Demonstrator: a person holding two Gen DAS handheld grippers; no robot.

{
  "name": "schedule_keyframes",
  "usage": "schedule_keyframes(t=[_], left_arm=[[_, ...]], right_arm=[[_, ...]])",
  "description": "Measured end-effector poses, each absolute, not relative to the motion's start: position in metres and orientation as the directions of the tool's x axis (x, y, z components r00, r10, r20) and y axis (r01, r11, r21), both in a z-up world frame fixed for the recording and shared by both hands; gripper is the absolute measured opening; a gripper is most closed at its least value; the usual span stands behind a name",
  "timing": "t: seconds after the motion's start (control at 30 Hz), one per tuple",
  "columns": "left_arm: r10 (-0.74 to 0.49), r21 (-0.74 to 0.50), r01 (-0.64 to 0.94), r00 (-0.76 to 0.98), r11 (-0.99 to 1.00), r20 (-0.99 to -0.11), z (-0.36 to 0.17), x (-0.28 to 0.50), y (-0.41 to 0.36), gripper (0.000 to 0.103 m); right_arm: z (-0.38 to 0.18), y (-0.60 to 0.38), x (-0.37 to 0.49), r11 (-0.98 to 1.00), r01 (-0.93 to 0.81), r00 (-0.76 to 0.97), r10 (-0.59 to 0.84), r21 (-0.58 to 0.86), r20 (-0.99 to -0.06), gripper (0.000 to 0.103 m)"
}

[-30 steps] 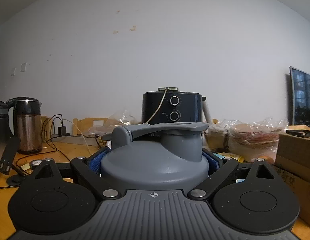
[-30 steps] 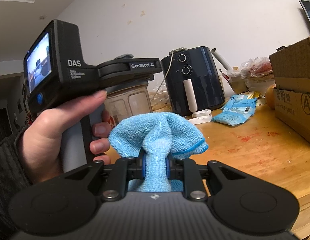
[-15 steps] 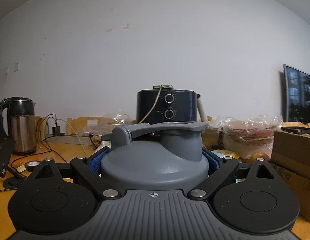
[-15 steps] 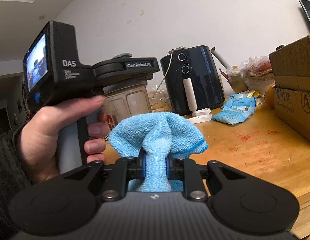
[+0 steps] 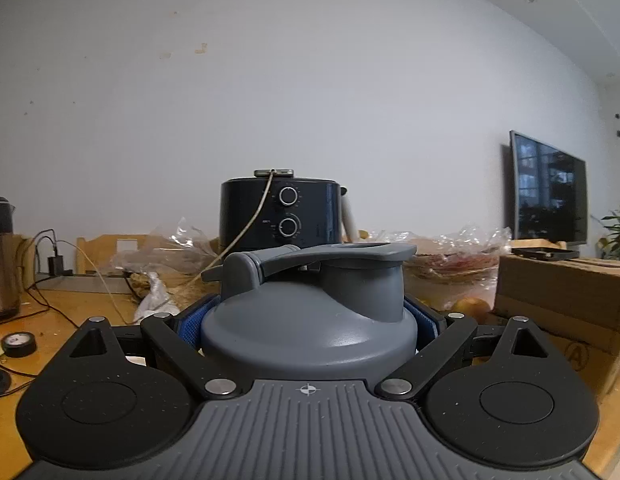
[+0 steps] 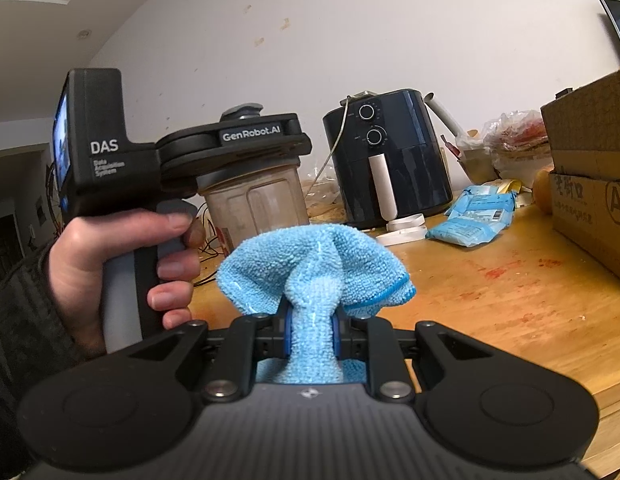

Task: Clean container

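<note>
In the left wrist view, the left gripper (image 5: 308,320) clamps the container (image 5: 308,328) at its grey lid, in front of a black air fryer (image 5: 282,210).

In the right wrist view, the right gripper (image 6: 310,330) pinches a blue cloth (image 6: 313,272) tightly above the wooden table (image 6: 509,304). The container (image 6: 254,204) hangs to the left, held by the left gripper (image 6: 234,148) in a hand (image 6: 122,256).

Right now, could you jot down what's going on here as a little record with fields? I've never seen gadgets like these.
Left gripper: clamped around the grey lid of the container
Container: cloudy plastic tub, held up off the table
Left hand: wrapped round the gripper's handle
Right gripper: pinching a bunched blue cloth
Cloth and container: apart, no wiping yet
Table: wooden, with red stains
Behind: dark air fryer, cardboard box, blue packet
</note>
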State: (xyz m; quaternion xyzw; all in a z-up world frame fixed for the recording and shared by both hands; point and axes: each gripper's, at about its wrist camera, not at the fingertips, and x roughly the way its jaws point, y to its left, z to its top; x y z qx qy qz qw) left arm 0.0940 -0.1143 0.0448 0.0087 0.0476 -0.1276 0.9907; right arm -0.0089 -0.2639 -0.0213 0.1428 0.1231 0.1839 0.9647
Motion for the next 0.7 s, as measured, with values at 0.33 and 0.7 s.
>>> schedule_keyframes(t=[0.33,0.7], left_arm=[[-0.417,0.006,0.419,0.905,0.908,-0.091,0.042,0.1,-0.099,0.095],[-0.57,0.005,0.574,0.815,0.819,-0.106,0.04,0.111,-0.084,0.095]], right_arm=[[-0.021,-0.261,-0.007,0.89,-0.325,0.899,0.395,0.319,-0.186,0.016],[-0.022,-0.26,-0.006,0.889,-0.332,0.897,0.401,0.316,-0.185,0.016]])
